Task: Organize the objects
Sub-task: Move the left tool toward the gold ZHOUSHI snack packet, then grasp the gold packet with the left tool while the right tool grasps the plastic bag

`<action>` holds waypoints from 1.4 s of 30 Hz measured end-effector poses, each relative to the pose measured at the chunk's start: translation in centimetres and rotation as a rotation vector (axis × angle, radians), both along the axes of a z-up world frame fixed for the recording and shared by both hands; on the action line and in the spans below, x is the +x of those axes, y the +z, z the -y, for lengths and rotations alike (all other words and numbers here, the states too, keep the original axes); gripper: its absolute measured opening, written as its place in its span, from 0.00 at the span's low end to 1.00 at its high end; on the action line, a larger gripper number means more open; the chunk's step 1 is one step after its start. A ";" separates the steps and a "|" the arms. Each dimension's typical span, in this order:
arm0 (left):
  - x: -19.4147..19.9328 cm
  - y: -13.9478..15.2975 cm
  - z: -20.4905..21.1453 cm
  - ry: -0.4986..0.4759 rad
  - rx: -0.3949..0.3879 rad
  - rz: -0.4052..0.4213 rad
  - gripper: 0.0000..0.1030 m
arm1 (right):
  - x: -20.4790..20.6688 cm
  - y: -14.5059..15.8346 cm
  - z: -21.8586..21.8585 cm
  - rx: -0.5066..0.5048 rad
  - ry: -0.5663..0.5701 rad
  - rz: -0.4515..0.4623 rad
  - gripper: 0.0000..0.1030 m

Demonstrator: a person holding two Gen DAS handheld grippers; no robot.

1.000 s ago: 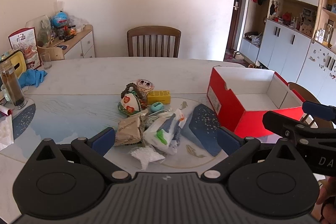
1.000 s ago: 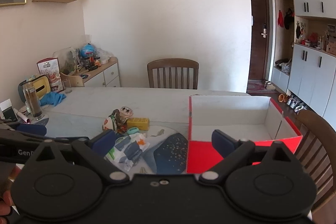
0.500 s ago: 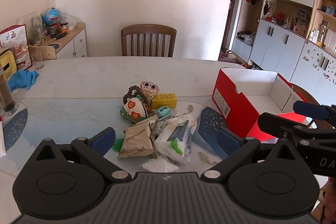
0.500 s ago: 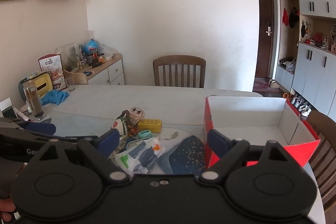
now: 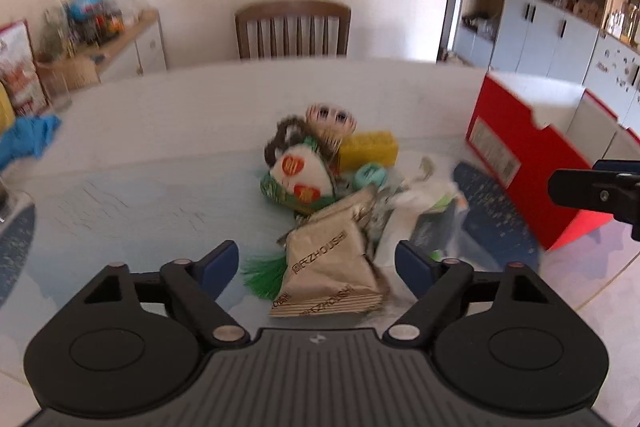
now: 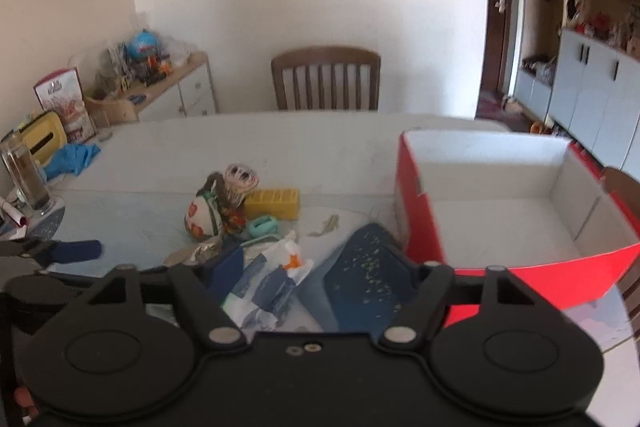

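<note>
Closing in on the heap mid-worktop, the left gripper (image 5: 317,269) narrows its still-unclamped fingers around the tan crinkled snack packet (image 5: 332,269), the right gripper (image 6: 316,277) likewise around the white-and-blue plastic pouch (image 6: 268,287); each next needs a firm pinch before lifting toward the open red cardboard box (image 6: 424,227).

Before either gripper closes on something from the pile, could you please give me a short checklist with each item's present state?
1. Left gripper lined up on the brown snack packet: ok, packet lies between the closing jaws.
2. Left pads touching the packet: not ok, gaps show on both sides.
3. Right gripper over the white and blue pouch, jaws closing: ok.
4. Right pads pressing the pouch: cannot tell.
5. Red box open, with room inside: ok.
6. Grippers apart from each other: ok.
</note>
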State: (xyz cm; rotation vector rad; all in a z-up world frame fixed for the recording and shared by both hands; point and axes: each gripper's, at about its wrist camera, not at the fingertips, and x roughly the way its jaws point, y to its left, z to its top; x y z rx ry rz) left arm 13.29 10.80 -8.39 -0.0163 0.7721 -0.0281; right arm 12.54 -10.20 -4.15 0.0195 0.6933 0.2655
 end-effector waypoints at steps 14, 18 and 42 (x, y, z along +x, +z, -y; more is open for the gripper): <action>4.0 -3.4 -2.2 -0.037 -0.179 -0.163 0.66 | 5.4 -4.5 -3.6 0.054 -0.022 -0.232 0.43; 4.1 -3.4 -2.1 -0.052 -0.186 -0.168 0.62 | 6.1 -5.2 -3.9 0.071 -0.033 -0.270 0.36; 2.3 0.5 -0.2 -0.052 -0.098 -0.141 0.45 | 4.5 -1.4 -1.1 0.144 0.029 -0.267 0.01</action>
